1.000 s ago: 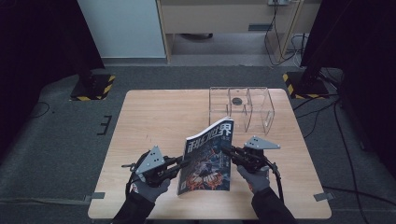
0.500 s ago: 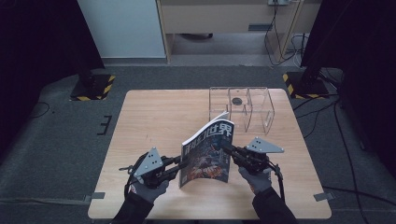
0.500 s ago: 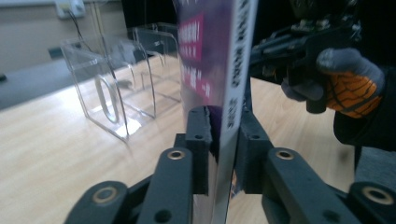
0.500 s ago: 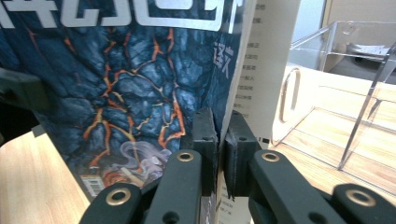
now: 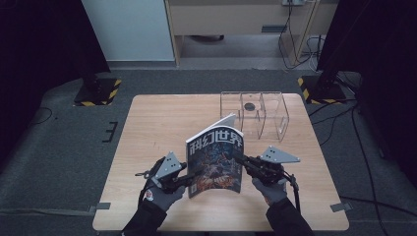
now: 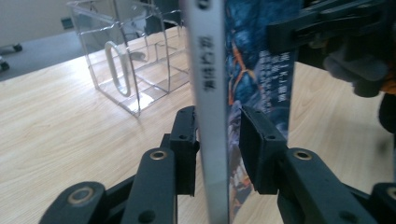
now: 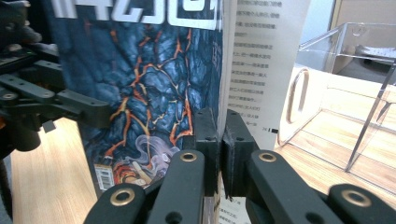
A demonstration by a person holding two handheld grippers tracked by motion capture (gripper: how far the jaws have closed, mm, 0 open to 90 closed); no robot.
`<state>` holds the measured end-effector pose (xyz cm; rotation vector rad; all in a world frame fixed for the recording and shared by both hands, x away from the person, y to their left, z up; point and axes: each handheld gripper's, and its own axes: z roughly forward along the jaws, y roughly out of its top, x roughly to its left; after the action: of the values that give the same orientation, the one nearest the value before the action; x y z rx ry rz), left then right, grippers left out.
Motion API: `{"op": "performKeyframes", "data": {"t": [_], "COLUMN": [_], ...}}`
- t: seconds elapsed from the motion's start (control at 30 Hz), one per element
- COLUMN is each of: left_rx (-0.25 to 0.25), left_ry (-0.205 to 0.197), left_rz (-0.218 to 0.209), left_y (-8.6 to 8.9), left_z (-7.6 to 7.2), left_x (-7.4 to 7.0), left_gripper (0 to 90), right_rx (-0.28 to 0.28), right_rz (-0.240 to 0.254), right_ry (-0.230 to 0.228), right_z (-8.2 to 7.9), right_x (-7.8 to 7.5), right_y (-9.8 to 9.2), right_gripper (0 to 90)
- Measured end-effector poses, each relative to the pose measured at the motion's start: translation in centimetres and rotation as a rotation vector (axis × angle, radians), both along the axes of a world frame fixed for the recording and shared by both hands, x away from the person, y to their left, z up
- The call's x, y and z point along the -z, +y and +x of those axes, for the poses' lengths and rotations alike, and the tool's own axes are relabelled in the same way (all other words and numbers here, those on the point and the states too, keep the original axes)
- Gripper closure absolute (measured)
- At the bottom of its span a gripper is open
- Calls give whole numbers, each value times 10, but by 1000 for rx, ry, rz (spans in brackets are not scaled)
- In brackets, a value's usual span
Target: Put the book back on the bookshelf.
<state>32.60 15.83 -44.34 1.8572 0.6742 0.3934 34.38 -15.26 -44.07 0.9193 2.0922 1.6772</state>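
Note:
A magazine (image 5: 214, 157) with a dark blue cover and white Chinese title stands upright on the wooden table (image 5: 162, 123), between my two grippers. My right gripper (image 5: 237, 157) is shut on the cover's free edge (image 7: 154, 84), its jaws (image 7: 220, 140) pinched on the pages. My left gripper (image 5: 189, 181) sits low at the white spine (image 6: 212, 70). Its jaws have just been opening. The spine stands between them (image 6: 217, 140), and the right pad (image 6: 254, 149) is a little apart from it.
A clear acrylic rack (image 5: 253, 113) with several compartments stands behind the magazine at the table's back right, also seen in the gripper views (image 6: 126, 60) (image 7: 345, 93). A small dark disc (image 5: 249, 105) lies in it. Bare tabletop spreads to the left.
The magazine has swung from a tilt to standing upright. My left gripper has dropped slightly and its jaws have loosened from the spine. The right gripper has kept its hold.

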Motion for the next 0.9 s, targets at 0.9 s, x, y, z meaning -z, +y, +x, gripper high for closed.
{"op": "performKeyframes", "data": {"t": [0.9], "left_rx": [104], "left_ry": [-81], "left_rz": [38], "left_y": [-3], "left_z": [-12], "left_x": [0], "left_gripper": [811], "right_rx": [32], "right_rz": [-14], "right_ry": [-17], "right_z": [1], "right_x": [-3], "right_y": [-7], "right_gripper": [838]}}
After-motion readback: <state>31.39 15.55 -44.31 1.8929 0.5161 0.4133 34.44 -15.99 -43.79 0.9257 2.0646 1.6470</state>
